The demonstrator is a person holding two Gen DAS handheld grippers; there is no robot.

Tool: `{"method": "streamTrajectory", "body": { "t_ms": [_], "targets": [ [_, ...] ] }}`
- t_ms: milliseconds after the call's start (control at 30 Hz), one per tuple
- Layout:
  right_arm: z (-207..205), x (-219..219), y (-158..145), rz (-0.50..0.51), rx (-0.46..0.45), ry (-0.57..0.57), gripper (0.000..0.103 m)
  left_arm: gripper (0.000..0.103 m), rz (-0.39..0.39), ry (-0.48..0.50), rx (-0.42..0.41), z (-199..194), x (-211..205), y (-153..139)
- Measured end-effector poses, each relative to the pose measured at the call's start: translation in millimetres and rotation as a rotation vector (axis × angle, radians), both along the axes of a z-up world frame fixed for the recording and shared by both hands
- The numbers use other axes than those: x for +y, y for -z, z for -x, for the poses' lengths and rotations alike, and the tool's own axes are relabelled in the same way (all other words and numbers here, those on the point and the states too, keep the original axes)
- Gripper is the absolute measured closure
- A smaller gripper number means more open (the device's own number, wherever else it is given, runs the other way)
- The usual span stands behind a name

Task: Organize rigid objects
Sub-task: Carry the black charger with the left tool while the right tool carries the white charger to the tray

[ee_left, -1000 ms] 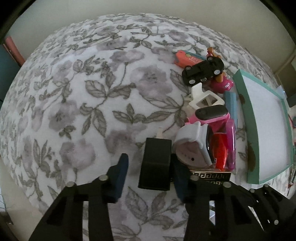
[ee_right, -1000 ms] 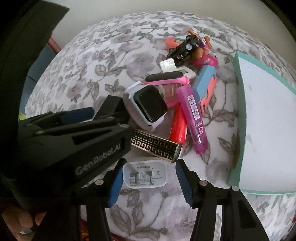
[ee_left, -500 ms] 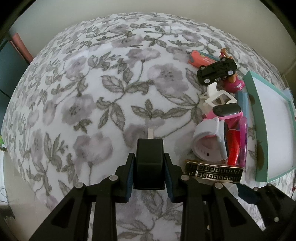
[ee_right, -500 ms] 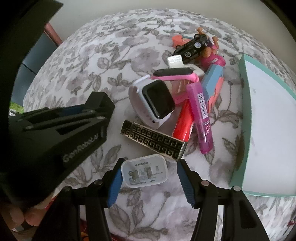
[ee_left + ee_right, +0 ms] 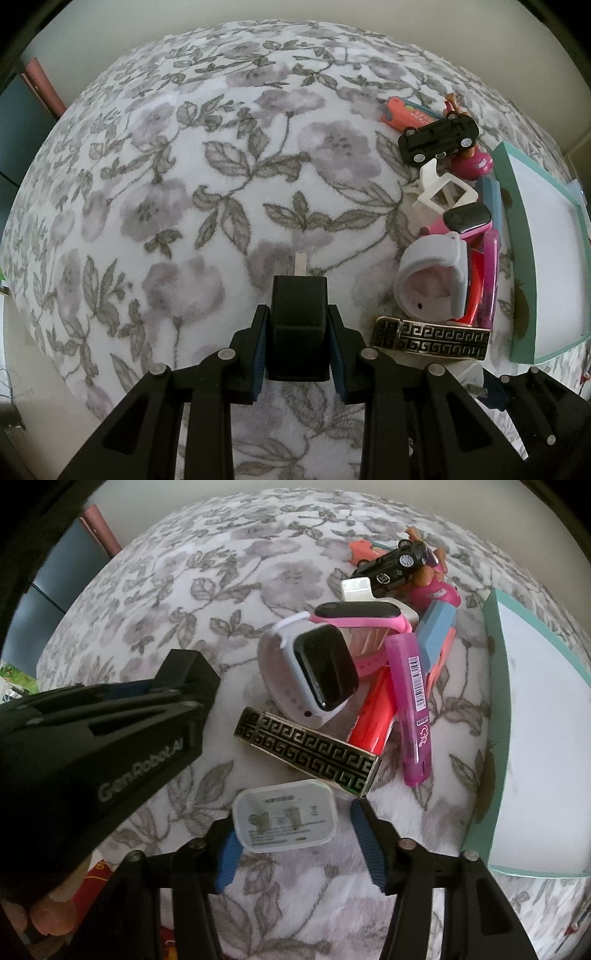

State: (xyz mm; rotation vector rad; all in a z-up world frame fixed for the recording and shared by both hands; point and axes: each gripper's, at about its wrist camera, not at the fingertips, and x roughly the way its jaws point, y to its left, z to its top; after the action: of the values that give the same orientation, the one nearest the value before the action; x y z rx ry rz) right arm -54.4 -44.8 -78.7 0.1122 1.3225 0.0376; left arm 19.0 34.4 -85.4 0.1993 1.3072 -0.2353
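Observation:
My left gripper (image 5: 297, 341) is shut on a black plug adapter (image 5: 298, 325) whose metal prong points forward over the floral cloth. My right gripper (image 5: 295, 840) is open around a white plug adapter (image 5: 286, 819) that lies on the cloth; its left finger touches the adapter, the right finger stands apart. The left gripper's black body (image 5: 110, 738) fills the left of the right wrist view. A black and gold patterned bar (image 5: 308, 751) lies just beyond the white adapter; it also shows in the left wrist view (image 5: 430, 338).
A pile sits to the right: a white smartwatch (image 5: 314, 672), a pink band watch (image 5: 360, 618), a red tube (image 5: 373, 718), a purple tube (image 5: 412, 705), a white clip (image 5: 441, 192), a black toy car (image 5: 437, 138). A teal-rimmed white tray (image 5: 491, 716) lies at far right.
My left gripper has closed on the black adapter and drawn back from the pile with it. The right gripper has stayed open around the white adapter.

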Motion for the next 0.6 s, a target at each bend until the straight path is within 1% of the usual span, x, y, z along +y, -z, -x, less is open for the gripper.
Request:
{"method": "streamTrajectory", "body": {
  "t_ms": [200,333,433,467,500,600],
  "targets": [
    [3.2,-3.4,-4.7,-0.015,-0.012,0.000,0.057,0.072,-0.016,-0.014,-0.005,4.1,-2.4,-3.3],
    [7.3,-7.7,-14.4,-0.027,-0.029,0.011,0.057,0.072,-0.018,-0.021,-0.021,9.7,-2.7,-16.5],
    [11.0,-15.4,-25.0,-0.048,-0.070,0.032,0.057,0.073,-0.014,-0.017,-0.053,11.2,-5.7,-32.5],
    [12.9,-19.2,-29.6,-0.057,-0.088,0.044,0.057,0.077,-0.009,-0.012,-0.062,11.4,-8.3,-38.0],
    [15.0,-23.9,-34.7,-0.067,-0.109,0.060,0.057,0.090,-0.003,-0.006,-0.073,11.9,-10.9,-44.3],
    [21.2,-38.3,-50.2,-0.077,-0.179,0.121,0.057,0.091,0.023,0.017,-0.101,12.7,-23.4,-67.0]
  ]
}}
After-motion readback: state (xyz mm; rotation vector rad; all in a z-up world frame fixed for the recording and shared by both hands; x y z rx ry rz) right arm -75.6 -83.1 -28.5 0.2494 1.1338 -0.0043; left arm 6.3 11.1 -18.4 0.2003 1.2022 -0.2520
